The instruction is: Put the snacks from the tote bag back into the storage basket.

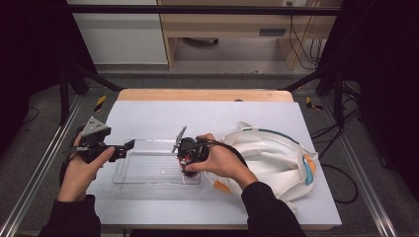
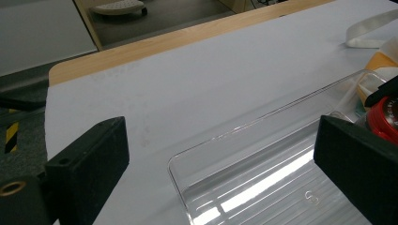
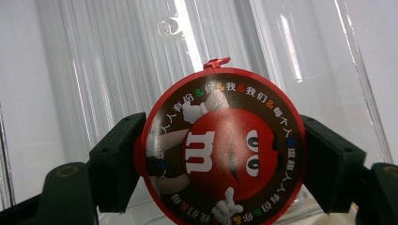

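Observation:
A round candy tub with a red M&M's lid (image 3: 220, 145) sits between the jaws of my right gripper (image 3: 221, 157), which is shut on its sides. In the high view that gripper (image 1: 187, 167) points down over the right end of a clear plastic tray (image 1: 126, 170), with the tub (image 1: 185, 160) just above the tray floor. My left gripper (image 1: 124, 150) stands open at the tray's left end, nothing between its jaws. In the left gripper view, this gripper (image 2: 220, 173) looks along the tray rim (image 2: 244, 126) toward the red lid (image 2: 388, 119) at the far right.
A white fabric bag (image 1: 272, 153) with teal and orange trim lies crumpled to the right of the tray, under the right forearm. A pale sheet (image 1: 197, 118) covers the table, with a wooden edge (image 1: 205, 95) at the back. Bare sheet lies behind the tray.

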A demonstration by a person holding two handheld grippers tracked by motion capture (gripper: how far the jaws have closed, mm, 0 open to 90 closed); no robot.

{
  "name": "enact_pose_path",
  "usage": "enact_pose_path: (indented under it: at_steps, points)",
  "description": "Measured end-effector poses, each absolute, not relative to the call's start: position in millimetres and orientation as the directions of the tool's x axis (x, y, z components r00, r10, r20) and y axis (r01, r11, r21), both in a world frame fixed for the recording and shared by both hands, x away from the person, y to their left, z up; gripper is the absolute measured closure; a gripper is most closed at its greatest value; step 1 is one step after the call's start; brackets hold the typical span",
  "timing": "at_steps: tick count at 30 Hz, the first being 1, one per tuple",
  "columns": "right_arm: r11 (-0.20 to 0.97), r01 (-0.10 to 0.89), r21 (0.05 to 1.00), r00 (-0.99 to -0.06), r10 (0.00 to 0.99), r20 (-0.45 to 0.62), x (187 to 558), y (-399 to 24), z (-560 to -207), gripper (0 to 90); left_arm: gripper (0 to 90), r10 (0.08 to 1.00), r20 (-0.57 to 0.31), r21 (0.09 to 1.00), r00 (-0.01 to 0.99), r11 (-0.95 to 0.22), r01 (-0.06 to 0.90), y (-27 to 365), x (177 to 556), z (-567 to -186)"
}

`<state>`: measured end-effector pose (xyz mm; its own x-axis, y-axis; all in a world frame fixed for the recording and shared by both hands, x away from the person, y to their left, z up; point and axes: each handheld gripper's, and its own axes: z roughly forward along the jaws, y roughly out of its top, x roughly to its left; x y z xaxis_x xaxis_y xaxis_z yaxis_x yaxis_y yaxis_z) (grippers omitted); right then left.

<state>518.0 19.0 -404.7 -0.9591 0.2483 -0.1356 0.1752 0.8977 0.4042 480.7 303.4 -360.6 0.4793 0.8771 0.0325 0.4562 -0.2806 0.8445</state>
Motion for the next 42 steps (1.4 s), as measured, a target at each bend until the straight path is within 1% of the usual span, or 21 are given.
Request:
enact_pose_path:
  at_steps: [3, 15, 17, 21, 23, 31, 38, 42]
  points:
    - [0.899, 0.191, 0.394, -0.957, 0.259, -0.127, 517.4, 19.5, -405.5, 24.0, 3.9, 0.878, 0.033, 0.844, 0.478, -0.281, 0.457, 303.7, 480.8, -360.7]
    - [0.897, 0.201, 0.394, -0.958, 0.264, -0.114, 519.7, 20.2, -408.5, 23.6, 3.9, 0.878, 0.032, 0.843, 0.478, -0.28, 0.458, 303.8, 480.9, -360.6]
    - [0.895, 0.201, 0.397, -0.957, 0.266, -0.114, 519.7, 19.9, -408.1, 21.0, 3.9, 0.878, 0.032, 0.844, 0.478, -0.28, 0.458, 303.9, 480.8, -360.6]
    - [0.884, 0.2, 0.422, -0.955, 0.272, -0.118, 519.6, 17.7, -403.6, 16.4, 3.9, 0.878, 0.032, 0.843, 0.478, -0.28, 0.459, 303.8, 480.8, -360.6]
    - [0.87, 0.214, 0.444, -0.951, 0.289, -0.109, 518.0, 16.3, -400.1, 15.6, 3.9, 0.878, 0.031, 0.843, 0.478, -0.28, 0.459, 304.0, 481.0, -360.7]
    - [0.823, 0.204, 0.53, -0.943, 0.31, -0.118, 511.0, 4.5, -382.1, 11.0, 3.8, 0.881, 0.028, 0.844, 0.472, -0.274, 0.46, 306.2, 480.7, -360.3]
    - [0.772, 0.224, 0.595, -0.926, 0.36, -0.118, 502.5, -10.4, -367.4, 10.0, 3.8, 0.883, 0.029, 0.844, 0.468, -0.272, 0.462, 307.2, 481.5, -361.1]
    - [0.753, 0.24, 0.613, -0.913, 0.389, -0.121, 497.9, -22.0, -360.2, 9.9, 3.8, 0.884, 0.03, 0.845, 0.467, -0.272, 0.461, 307.2, 481.2, -360.8]
